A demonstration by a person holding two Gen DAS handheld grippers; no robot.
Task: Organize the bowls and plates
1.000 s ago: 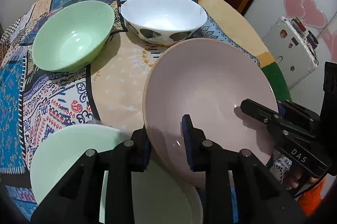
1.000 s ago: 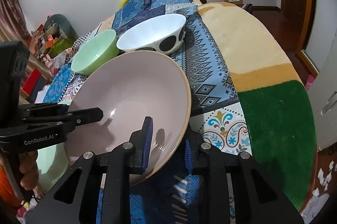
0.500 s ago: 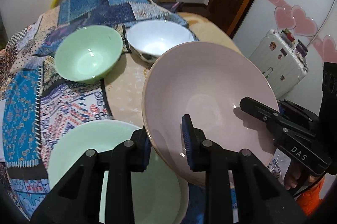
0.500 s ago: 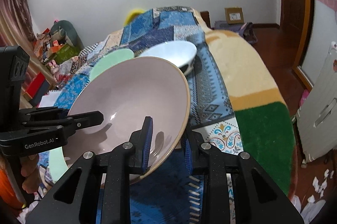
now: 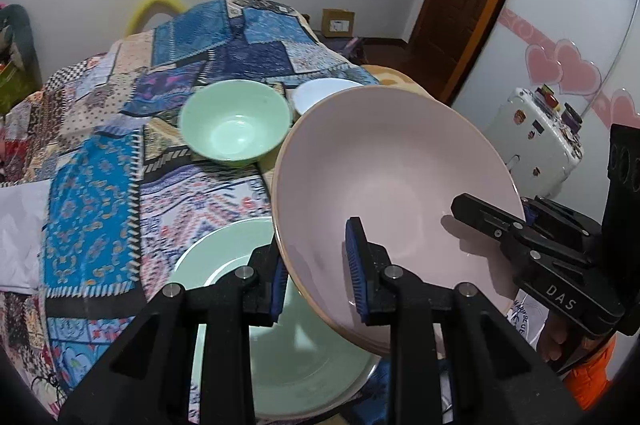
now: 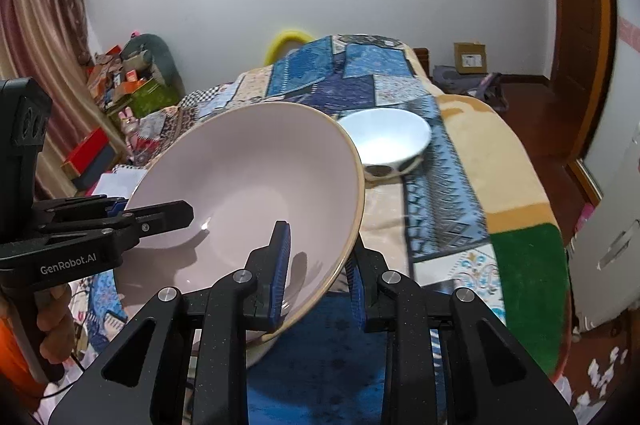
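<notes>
pink plate (image 5: 396,181) held tilted in the air above the green plate (image 5: 280,377) on the bed. left gripper (image 5: 318,277) and right gripper (image 6: 316,273) both clenched on opposite rims. risk: thin rim grips, glazed surface; uneven hands could twist it loose onto the green plate.

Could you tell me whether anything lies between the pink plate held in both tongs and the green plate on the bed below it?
Nothing visible does. The pink plate hangs tilted in the left tongs and right tongs, directly above the bare green plate.
</notes>
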